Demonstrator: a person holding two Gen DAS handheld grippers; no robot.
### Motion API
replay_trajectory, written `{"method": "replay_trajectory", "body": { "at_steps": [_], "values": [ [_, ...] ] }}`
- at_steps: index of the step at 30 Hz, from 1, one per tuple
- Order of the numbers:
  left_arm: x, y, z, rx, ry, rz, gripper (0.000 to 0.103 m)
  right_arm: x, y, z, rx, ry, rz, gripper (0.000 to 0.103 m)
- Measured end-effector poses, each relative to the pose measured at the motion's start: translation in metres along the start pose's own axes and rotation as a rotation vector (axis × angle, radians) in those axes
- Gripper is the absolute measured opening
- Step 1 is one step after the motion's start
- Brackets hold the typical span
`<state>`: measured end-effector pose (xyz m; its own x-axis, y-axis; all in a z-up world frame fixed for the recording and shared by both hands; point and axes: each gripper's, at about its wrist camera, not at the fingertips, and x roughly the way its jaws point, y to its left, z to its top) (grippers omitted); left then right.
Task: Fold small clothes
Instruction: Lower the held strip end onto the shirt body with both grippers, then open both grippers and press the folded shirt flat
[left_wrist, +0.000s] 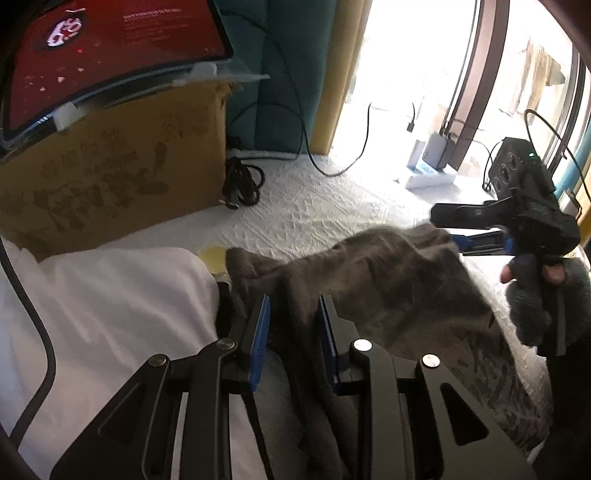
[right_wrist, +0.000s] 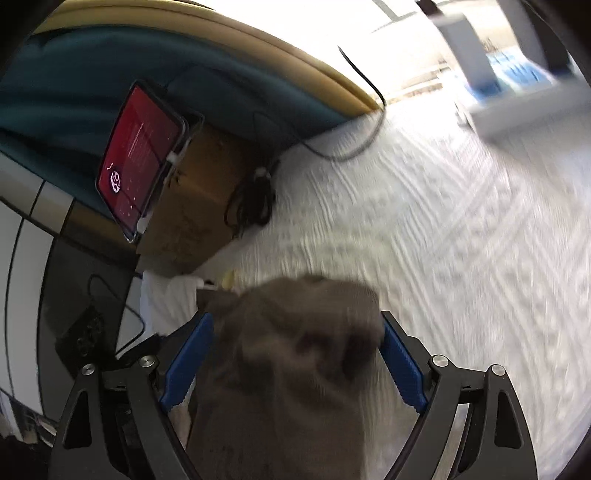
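Note:
A small grey-brown garment (left_wrist: 376, 280) lies on the white textured bedspread (left_wrist: 325, 206). My left gripper (left_wrist: 293, 310) is open just over the garment's near left part, with cloth between its blue pads. My right gripper (left_wrist: 448, 230) shows at the right in the left wrist view, at the garment's far right corner. In the right wrist view my right gripper (right_wrist: 295, 325) is open wide, with a bunched fold of the garment (right_wrist: 291, 354) lying between its fingers; the view is motion-blurred.
A white folded cloth (left_wrist: 110, 306) lies left of the garment. A cardboard box (left_wrist: 110, 173) with a red-screened tablet (left_wrist: 110, 48) on top stands at the back left, with coiled black cables (left_wrist: 242, 184) beside it. A black device (left_wrist: 517, 166) and small white boxes (left_wrist: 430, 173) sit at the far right.

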<state>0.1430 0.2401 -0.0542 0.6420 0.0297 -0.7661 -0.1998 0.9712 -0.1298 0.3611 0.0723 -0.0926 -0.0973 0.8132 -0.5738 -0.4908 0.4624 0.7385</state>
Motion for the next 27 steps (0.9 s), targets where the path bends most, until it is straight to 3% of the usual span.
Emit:
{"method": "replay_trajectory", "body": {
  "at_steps": [5, 8, 17, 27],
  "values": [
    [-0.017, -0.003, -0.001, -0.022, -0.041, -0.034, 0.027, -0.01, 0.017, 0.002, -0.144, -0.055, -0.188, 0.089],
    [-0.024, -0.011, -0.004, -0.014, -0.047, -0.054, 0.039, -0.021, 0.023, -0.008, -0.211, -0.079, -0.3, 0.089],
    [-0.044, -0.044, -0.024, 0.015, -0.051, -0.087, 0.05, -0.053, 0.033, -0.043, -0.27, -0.113, -0.4, 0.089],
    [-0.047, -0.073, -0.063, 0.002, 0.018, -0.096, 0.051, -0.077, 0.036, -0.096, -0.275, -0.127, -0.429, 0.089]
  ]
}}
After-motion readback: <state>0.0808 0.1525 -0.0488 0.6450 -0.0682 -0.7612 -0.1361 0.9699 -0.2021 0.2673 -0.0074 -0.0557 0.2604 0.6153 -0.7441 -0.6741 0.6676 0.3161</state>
